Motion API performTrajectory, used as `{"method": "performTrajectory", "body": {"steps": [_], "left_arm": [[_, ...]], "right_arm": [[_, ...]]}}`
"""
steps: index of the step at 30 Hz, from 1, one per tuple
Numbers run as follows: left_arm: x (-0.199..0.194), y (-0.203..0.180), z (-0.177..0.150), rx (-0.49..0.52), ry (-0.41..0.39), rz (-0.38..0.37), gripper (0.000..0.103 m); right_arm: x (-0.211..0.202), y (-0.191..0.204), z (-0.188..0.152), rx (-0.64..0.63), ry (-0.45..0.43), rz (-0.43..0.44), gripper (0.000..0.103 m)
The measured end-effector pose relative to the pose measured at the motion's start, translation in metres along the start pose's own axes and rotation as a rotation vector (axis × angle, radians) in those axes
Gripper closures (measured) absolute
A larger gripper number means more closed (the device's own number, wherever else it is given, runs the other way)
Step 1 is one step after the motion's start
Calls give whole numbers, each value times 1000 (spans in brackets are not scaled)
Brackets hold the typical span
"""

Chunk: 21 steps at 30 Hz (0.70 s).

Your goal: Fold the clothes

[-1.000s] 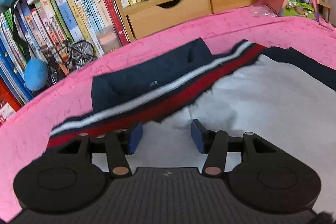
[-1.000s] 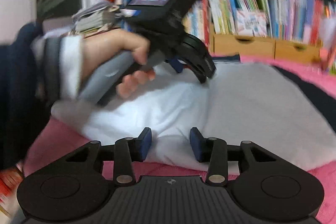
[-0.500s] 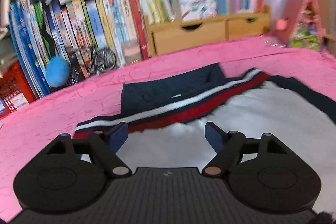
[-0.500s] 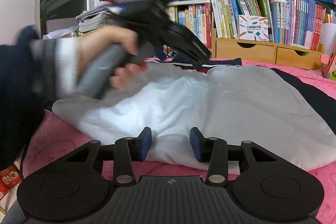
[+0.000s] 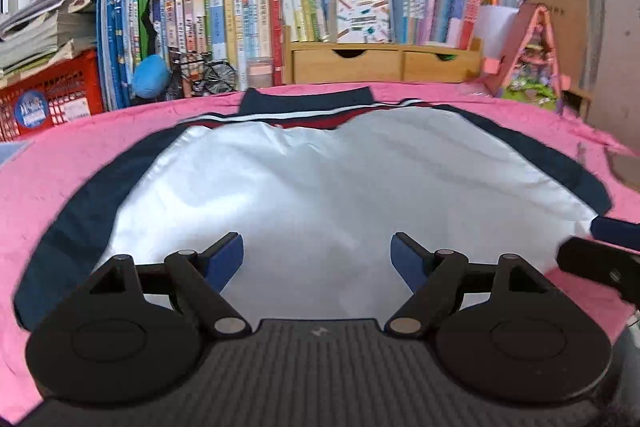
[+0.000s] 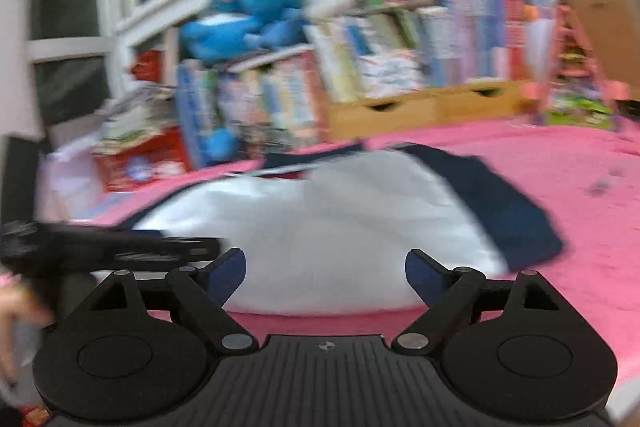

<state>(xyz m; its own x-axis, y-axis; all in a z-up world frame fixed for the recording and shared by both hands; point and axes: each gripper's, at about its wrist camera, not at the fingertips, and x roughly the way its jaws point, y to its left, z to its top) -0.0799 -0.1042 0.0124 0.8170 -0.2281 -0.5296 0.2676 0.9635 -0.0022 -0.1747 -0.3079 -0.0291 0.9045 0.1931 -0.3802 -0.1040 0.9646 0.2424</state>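
Two tools are shown poised at the near edge of one garment, each seen from its own wrist camera. The jacket (image 5: 320, 195) is spread flat on a pink-covered worktop (image 5: 80, 147), its pale white panel turned upward and edged in navy. Its collar end, marked by a red and white stripe (image 5: 304, 121), is pointed away from both tools, toward a crowded bookshelf (image 5: 240, 19) topped with blue plush toys. Its hem is laid nearest the tools. The jacket's long axis appears to run side to side across the view, with navy sleeves folded along the left and right borders.

The left tool (image 5: 318, 259) is held over the middle of the hem; its jaws have just been opening and are now spread wide, with nothing pinched between them. The right tool (image 6: 325, 271) is held just off the hem, its jaws likewise just opened and spread, gripping nothing. That view is blurred.

The left tool appears nearer the cloth. The next fold would probably be made by lifting the hem away toward the collar.
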Motion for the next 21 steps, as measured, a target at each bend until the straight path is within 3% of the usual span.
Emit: {"method": "performTrajectory", "body": {"steps": [3,7,13,16,21], "left_arm": [[5,-11,-10,41,18,56,9],[10,-6,-14,-31,17,71,4],[9,-5,-17,-47,6,88,3],[9,-5,-16,-51,7,86,3],[9,-4,-15,-54,5,87,3]], "right_arm": [[-1,-24,0,104,26,-51,15],[2,-47,-3,210,41,-95,15],[13,-65,3,336,41,-26,14],[25,-81,9,480,29,46,14],[43,-95,22,552,12,-20,15]]}}
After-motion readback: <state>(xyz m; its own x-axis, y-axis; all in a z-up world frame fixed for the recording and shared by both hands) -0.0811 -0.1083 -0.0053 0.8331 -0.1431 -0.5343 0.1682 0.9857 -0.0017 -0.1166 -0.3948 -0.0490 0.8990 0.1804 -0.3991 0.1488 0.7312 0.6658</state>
